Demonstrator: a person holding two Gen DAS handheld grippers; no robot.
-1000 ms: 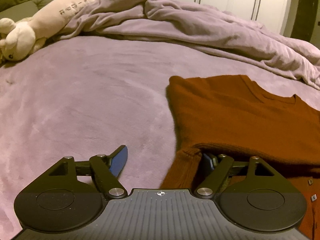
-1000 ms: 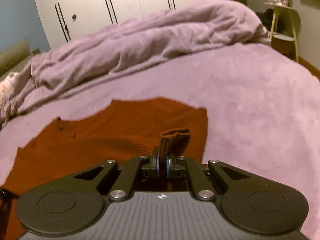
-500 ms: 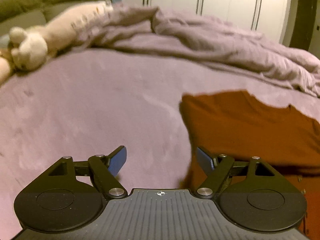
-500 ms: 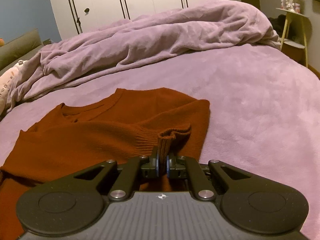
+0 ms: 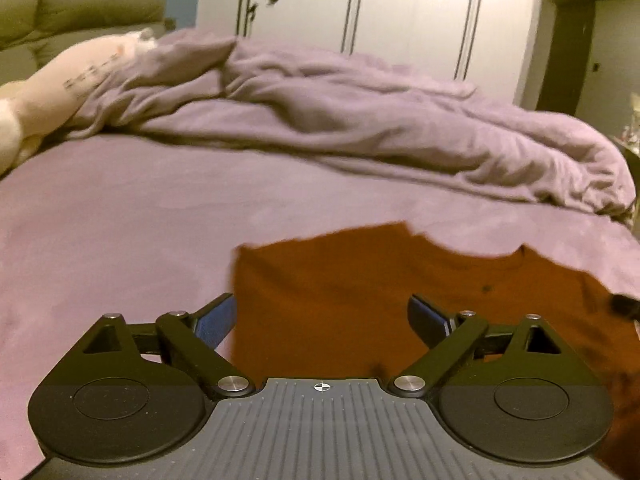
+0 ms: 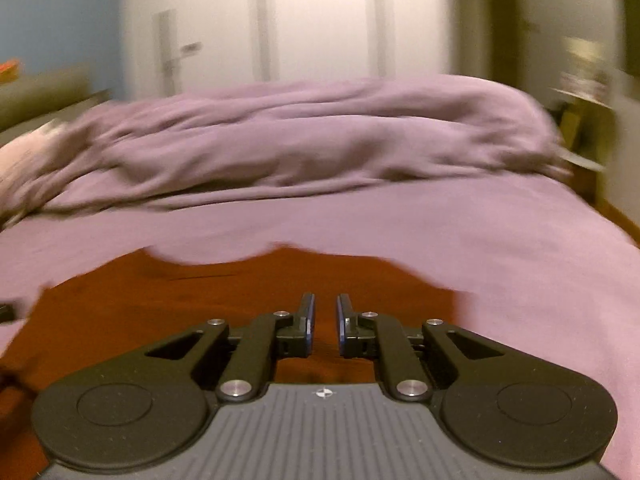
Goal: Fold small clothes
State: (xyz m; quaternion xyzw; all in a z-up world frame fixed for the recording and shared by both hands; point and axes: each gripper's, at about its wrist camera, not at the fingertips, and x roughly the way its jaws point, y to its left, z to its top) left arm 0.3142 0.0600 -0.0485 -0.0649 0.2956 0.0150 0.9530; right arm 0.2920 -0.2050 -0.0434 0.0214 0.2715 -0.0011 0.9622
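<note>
Rust-red sweater (image 5: 360, 300) lies flat on the purple bed (image 5: 120, 220). Left gripper (image 5: 322, 316) is opening wide with nothing in it, right gripper (image 6: 323, 322) just cracking open, also empty. Looks between folds; next it needs a fresh edge to grab.

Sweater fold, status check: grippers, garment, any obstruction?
Left gripper opening, nothing between. Right gripper opening slightly, empty. Sweater flat on bed. Nothing in the way.
</note>
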